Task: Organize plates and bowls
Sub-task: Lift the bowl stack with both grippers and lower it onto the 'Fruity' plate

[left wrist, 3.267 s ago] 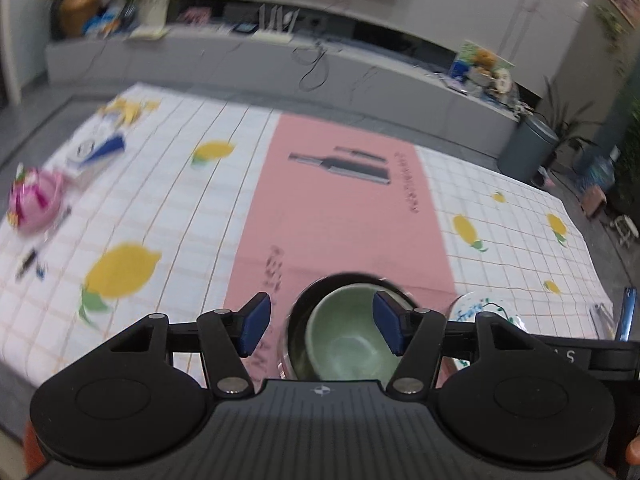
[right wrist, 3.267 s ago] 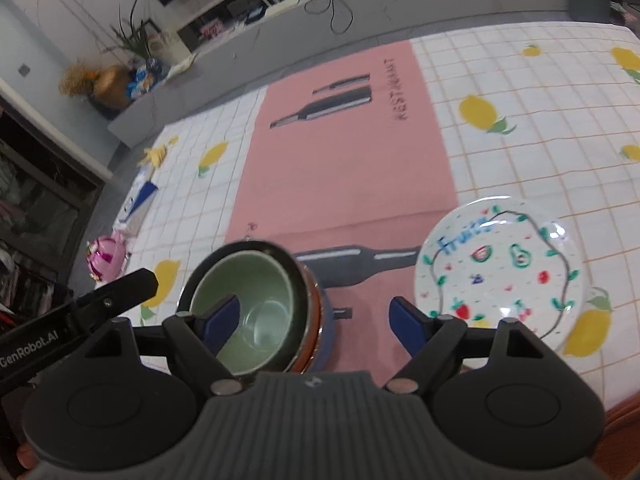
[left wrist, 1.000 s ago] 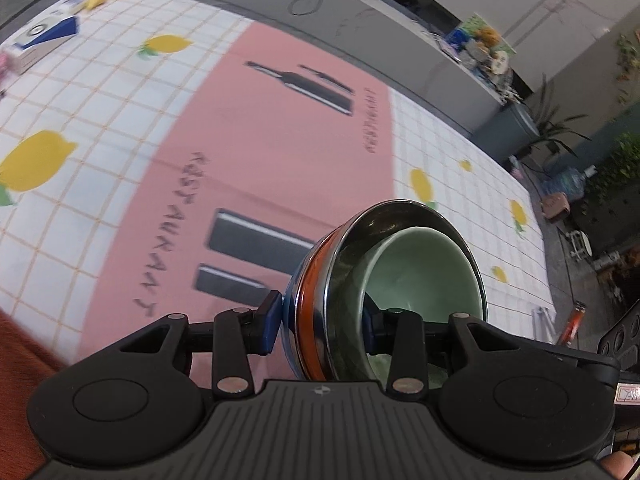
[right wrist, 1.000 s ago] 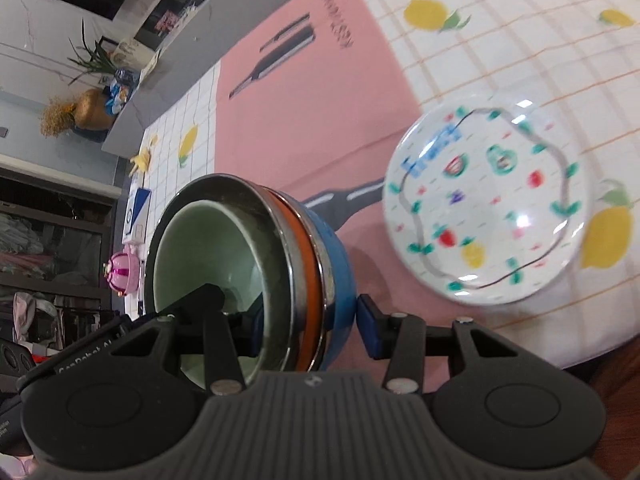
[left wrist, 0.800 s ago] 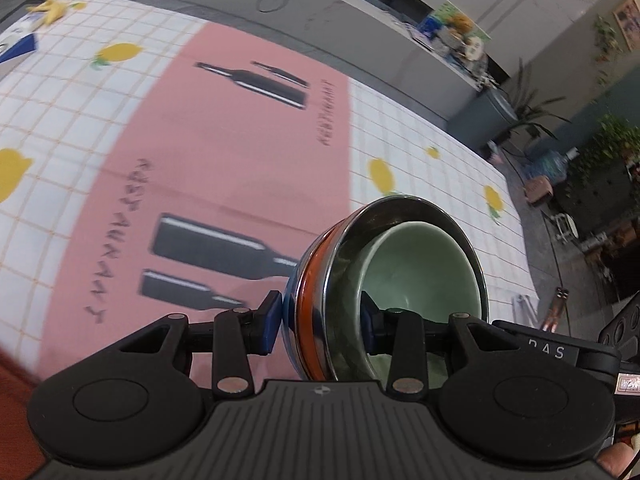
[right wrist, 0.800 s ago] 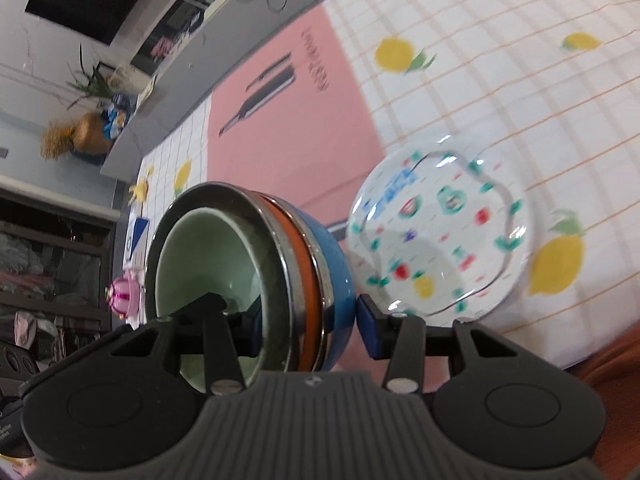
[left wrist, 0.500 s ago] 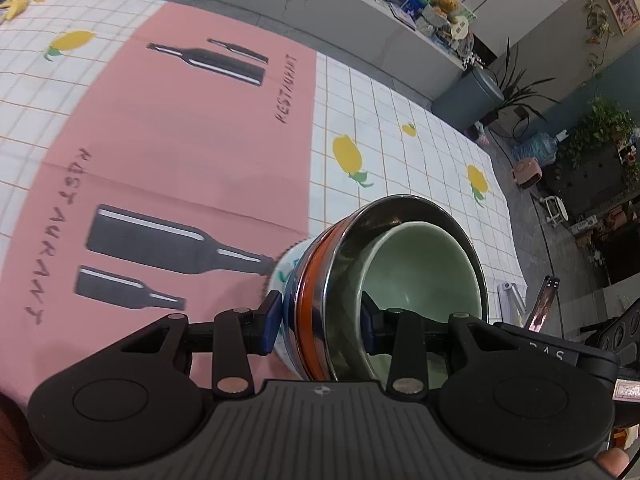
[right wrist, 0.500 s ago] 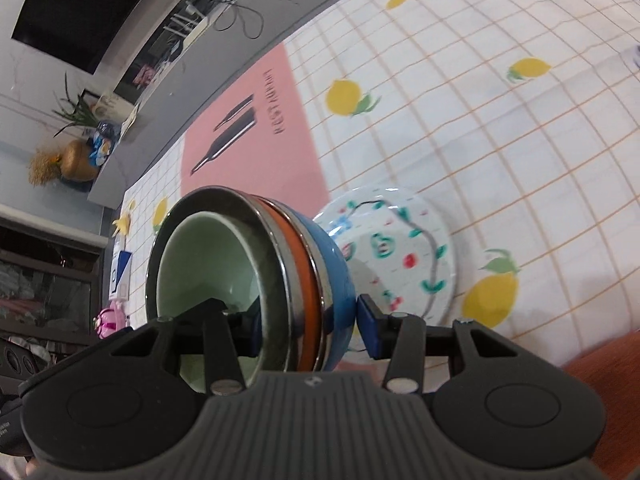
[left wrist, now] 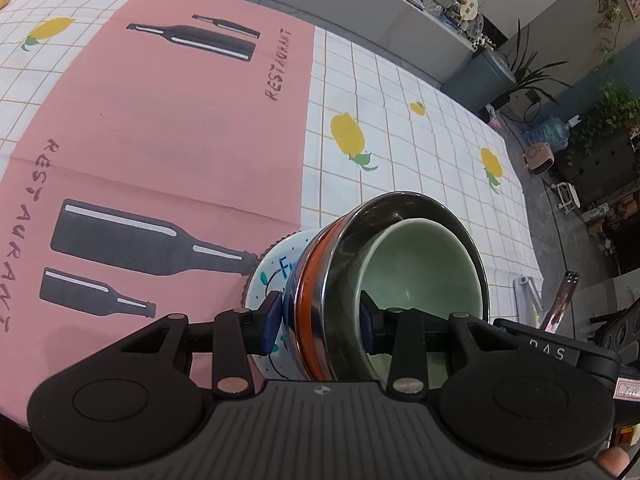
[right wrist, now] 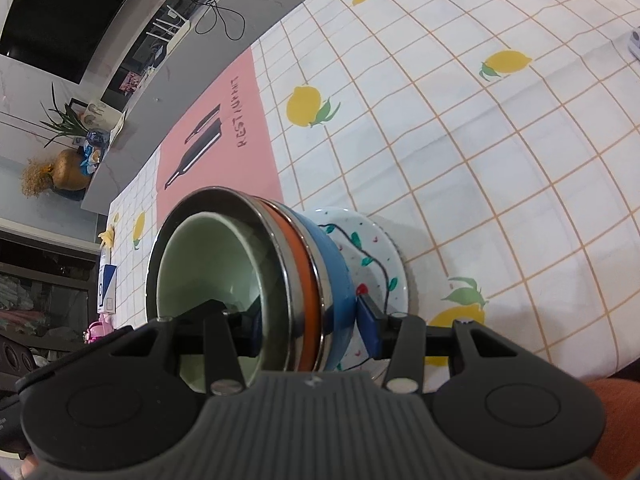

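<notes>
A nested stack of bowls point(left wrist: 320, 288) has a pale green bowl point(left wrist: 420, 264) innermost, then a steel one, an orange band and a blue outer bowl point(right wrist: 332, 276). My left gripper point(left wrist: 320, 318) is shut on the stack's wall, one pad inside and one outside. My right gripper point(right wrist: 312, 324) is shut on the opposite side the same way. The stack hangs tilted directly over a white plate point(right wrist: 380, 256) painted with fruit, whose rim point(left wrist: 268, 276) shows beneath it. Whether the stack touches the plate is hidden.
The checked tablecloth with lemons point(right wrist: 480, 160) has a pink runner point(left wrist: 180, 128) printed with bottles to the left. A pink toy point(right wrist: 98, 330) and a blue-white box point(right wrist: 106, 288) lie far left. The table's right edge point(left wrist: 516, 200) is close, and small metal items point(left wrist: 528, 292) lie there.
Both grippers closed on the stack, lifted it off the pink runner and carried it right. It now hangs over the fruit plate. The grip has not changed in the last second.
</notes>
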Tool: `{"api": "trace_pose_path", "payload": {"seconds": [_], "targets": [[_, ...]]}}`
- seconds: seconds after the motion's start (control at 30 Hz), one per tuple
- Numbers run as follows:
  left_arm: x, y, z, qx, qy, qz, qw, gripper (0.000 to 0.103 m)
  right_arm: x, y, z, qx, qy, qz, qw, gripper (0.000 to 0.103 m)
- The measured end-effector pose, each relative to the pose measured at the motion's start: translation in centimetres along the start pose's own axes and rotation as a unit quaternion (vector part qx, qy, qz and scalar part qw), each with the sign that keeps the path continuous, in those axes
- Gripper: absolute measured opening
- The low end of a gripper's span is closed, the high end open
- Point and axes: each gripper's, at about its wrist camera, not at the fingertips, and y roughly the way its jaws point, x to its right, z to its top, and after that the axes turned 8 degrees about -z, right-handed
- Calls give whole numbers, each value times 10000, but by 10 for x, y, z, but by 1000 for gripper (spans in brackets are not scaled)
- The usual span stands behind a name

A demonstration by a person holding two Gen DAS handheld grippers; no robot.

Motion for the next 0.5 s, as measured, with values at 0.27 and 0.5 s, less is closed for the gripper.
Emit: {"api": "trace_pose_path", "payload": {"seconds": [0.27, 0.5], "targets": [[3, 1, 0, -22, 167, 62, 9998, 44, 3, 5, 1, -61, -16, 37, 10000, 46], [-1, 1, 5, -81, 113, -68, 9999, 49, -7, 4, 2, -29, -188, -133, 9997, 49]]}}
